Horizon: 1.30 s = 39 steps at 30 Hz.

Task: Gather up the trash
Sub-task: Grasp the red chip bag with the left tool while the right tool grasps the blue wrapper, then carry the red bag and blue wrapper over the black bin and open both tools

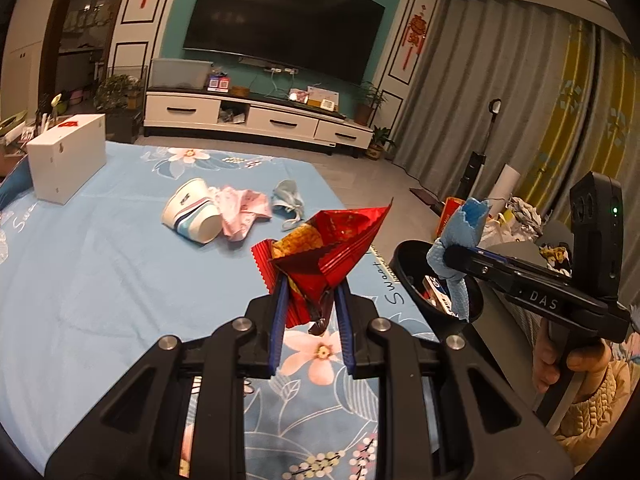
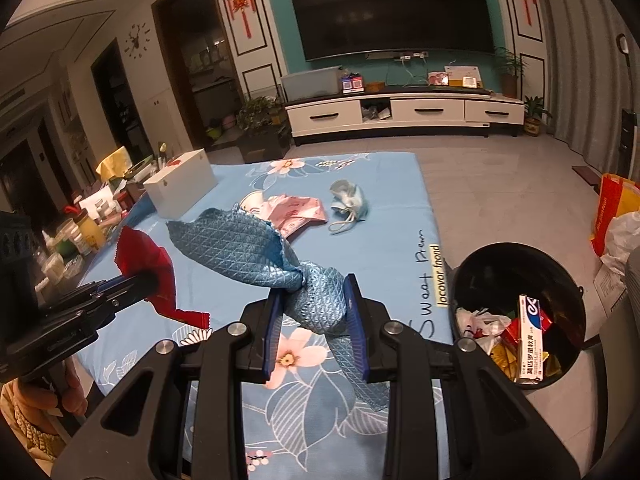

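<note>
My left gripper (image 1: 310, 294) is shut on a crumpled red snack wrapper (image 1: 332, 248), held above the blue flowered table cover (image 1: 100, 280). My right gripper (image 2: 314, 292) is shut on a twisted blue quilted cloth (image 2: 256, 248), also lifted off the cover. The right gripper (image 1: 452, 256) with the cloth (image 1: 460, 232) hangs over the rim of a black trash bin (image 1: 404, 268) at the table's right edge. The bin (image 2: 520, 264) holds boxes and wrappers. On the cover lie a tipped paper cup (image 1: 192, 216), a pink wrapper (image 2: 296, 210) and a pale blue face mask (image 2: 348, 200).
A white box (image 1: 66, 156) stands at the cover's far left corner. Bottles and jars (image 2: 76, 236) crowd the left side beside the table. Bags (image 2: 616, 220) sit on the floor to the right of the bin. A TV cabinet (image 2: 404, 114) lines the far wall.
</note>
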Available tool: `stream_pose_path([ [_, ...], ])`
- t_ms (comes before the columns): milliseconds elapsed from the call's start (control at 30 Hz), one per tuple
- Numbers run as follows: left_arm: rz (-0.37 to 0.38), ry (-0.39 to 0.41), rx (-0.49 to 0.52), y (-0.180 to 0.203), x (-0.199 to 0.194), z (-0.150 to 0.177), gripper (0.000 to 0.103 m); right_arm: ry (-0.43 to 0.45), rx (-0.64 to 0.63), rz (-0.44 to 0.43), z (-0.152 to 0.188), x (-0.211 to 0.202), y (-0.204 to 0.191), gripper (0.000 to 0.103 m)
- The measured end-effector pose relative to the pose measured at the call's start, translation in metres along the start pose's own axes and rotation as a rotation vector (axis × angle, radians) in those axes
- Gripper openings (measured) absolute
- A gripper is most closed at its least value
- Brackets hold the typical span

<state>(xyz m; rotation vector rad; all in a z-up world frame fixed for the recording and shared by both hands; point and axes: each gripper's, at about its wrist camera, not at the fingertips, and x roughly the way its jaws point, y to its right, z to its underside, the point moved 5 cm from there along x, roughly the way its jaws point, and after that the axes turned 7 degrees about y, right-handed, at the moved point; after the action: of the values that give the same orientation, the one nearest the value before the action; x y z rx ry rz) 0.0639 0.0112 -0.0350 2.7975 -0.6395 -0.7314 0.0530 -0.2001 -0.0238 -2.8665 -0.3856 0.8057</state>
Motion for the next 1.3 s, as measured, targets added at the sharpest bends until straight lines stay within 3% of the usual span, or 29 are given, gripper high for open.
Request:
stream_pose_path([
  [1300,0.112,-0.05,0.126,0.077,0.051,-0.008,0.024,0.058,0.148,0.093,0.007,-0.023,0.089,0.031],
])
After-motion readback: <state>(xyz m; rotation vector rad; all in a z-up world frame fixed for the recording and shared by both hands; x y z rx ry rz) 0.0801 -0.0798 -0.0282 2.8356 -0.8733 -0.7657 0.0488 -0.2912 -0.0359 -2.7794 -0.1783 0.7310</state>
